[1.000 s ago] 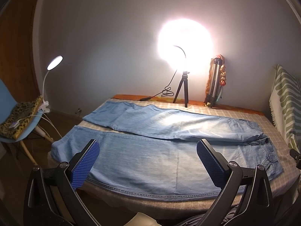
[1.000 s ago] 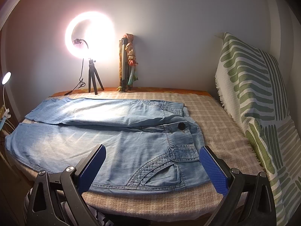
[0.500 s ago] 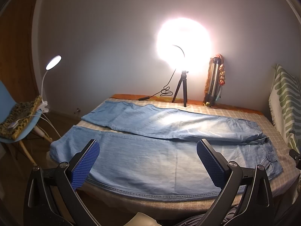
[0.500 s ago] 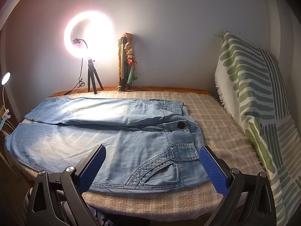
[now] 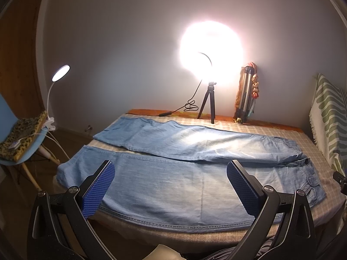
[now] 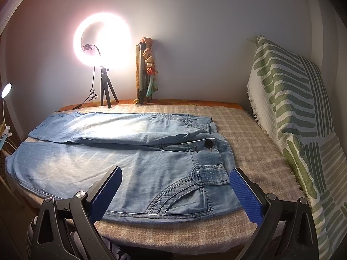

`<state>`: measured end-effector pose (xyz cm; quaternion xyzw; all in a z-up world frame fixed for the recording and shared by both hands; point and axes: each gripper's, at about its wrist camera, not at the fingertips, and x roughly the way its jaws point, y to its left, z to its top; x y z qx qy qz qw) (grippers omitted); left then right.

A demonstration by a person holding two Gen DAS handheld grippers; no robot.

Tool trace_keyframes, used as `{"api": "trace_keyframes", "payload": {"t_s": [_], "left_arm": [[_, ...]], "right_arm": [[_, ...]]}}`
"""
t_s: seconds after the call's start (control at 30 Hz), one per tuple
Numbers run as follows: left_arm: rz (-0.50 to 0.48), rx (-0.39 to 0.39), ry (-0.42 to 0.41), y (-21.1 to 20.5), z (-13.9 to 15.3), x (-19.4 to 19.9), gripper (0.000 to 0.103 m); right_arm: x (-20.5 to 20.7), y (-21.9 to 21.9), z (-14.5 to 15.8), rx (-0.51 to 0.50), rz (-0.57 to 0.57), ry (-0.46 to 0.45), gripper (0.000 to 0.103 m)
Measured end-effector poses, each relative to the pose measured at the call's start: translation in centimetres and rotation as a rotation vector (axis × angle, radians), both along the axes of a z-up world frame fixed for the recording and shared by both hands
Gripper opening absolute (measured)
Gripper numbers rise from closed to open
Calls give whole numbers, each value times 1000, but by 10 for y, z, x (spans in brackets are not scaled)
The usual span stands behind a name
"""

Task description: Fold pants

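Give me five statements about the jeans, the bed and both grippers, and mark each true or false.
1. The jeans lie spread flat on the bed. True.
2. The left gripper is clamped on a leg hem. False: it is open, holding nothing.
3. The ring light is lit. True.
4. The right gripper is open. True.
5. The waistband button points toward the ring light's side. False: it lies toward the striped blanket.

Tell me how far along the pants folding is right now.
Barely started. Done: the jeans lie spread flat on the bed, both legs side by side, no fold made. In hand: nothing; the left gripper and right gripper hover at the near edge with jaws wide open, touching no fabric. Left: every fold.
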<state>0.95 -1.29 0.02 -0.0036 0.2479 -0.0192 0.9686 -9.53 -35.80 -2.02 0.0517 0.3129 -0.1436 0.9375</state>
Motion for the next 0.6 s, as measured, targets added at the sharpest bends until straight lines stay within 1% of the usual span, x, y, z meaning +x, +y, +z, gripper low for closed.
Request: {"api": "trace_keyframes", "payload": {"t_s": [0.6], "left_arm": [[-3, 7, 10, -2, -2, 4, 103]], "right_arm": [[4, -1, -1, -2, -1, 3, 101]]}}
